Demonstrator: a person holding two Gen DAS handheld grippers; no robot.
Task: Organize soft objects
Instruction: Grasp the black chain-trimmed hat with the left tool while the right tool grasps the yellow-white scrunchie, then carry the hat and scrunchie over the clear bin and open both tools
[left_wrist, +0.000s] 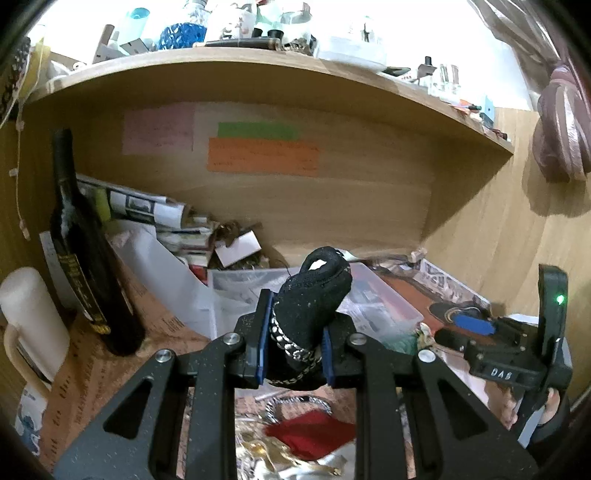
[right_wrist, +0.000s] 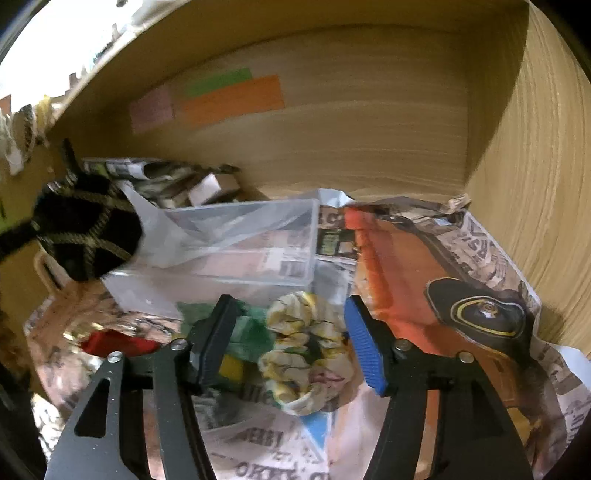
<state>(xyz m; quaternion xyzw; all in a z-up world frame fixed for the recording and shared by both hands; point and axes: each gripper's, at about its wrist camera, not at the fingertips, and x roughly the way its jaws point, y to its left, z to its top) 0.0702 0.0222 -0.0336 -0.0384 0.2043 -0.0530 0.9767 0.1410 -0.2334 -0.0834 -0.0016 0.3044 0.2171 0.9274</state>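
Fingers of the left gripper (left_wrist: 293, 345) are clamped on a black fabric pouch (left_wrist: 310, 310) trimmed with a silver chain, which stands up between the 2 blue pads and is lifted above the cluttered desk. From the right wrist view that same pouch (right_wrist: 86, 236) shows blurred at the left edge, hanging in front of a clear plastic box (right_wrist: 236, 254).

Jaws of the right gripper (right_wrist: 291, 339) are spread apart with nothing between the pads; a yellow-and-white floral scrunchie (right_wrist: 303, 347) lies on the newspaper (right_wrist: 480, 258) in the gap between them, touching neither that I can tell. Just left of the scrunchie sits a green cloth (right_wrist: 247, 332), partly behind the left pad, and further left a red cloth (right_wrist: 114, 343) lies on the paper. In the left wrist view the red cloth (left_wrist: 310, 434) sits below the gripper, beside a silver chain bracelet (left_wrist: 295, 402).

Beyond the left gripper, the clear box (left_wrist: 373, 295) lies behind the pouch, a dark wine bottle (left_wrist: 83, 258) stands at the left next to a white mug (left_wrist: 33, 321), and coloured sticky notes (left_wrist: 262, 158) are stuck on the wooden back panel under the shelf (left_wrist: 258, 70).
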